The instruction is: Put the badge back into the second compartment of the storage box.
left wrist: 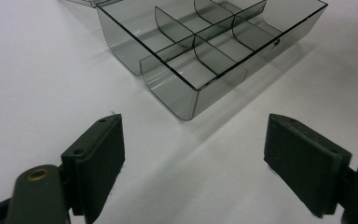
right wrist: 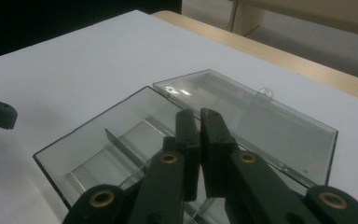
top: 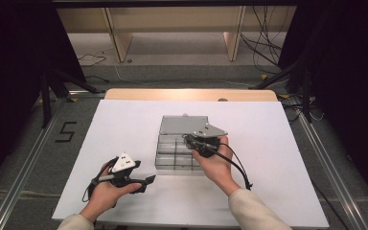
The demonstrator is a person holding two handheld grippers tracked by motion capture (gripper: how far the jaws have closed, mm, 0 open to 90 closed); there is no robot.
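You had the clear organizer box [top: 175, 151] sitting near the middle of the white table [top: 124, 124], its lid [top: 184, 125] swung fully back and lying flat on the far side, so every compartment stood open from above; I judge that layout was chosen to give both tools free access to the tray. In the left gripper view the tray [left wrist: 205, 46] showed curved dividers making at least 6 cells, all of them looking empty. Your right gripper [top: 197, 141] hung over the tray's right portion, held in a hand [top: 215, 163] that came in from the near edge, and the right gripper view looked along it toward the lid [right wrist: 256, 116] and the tray's cells [right wrist: 116, 144]. Its jaws were pressed almost together with only a thin slit between the pads; nothing could be made out pinched there, and whether the tips touched a divider beneath them could not be told from the pictures. My reading is that you were poking or reaching into a cell rather than carrying anything. Your left gripper [top: 146, 180] rested low by the near left of the tray, well short of it, pointing at the tray's corner. Its 2 jaws stood spread wide with bare table between them, gripping and touching nothing; I take this as a waiting pose, ready to steady the box if it slid.
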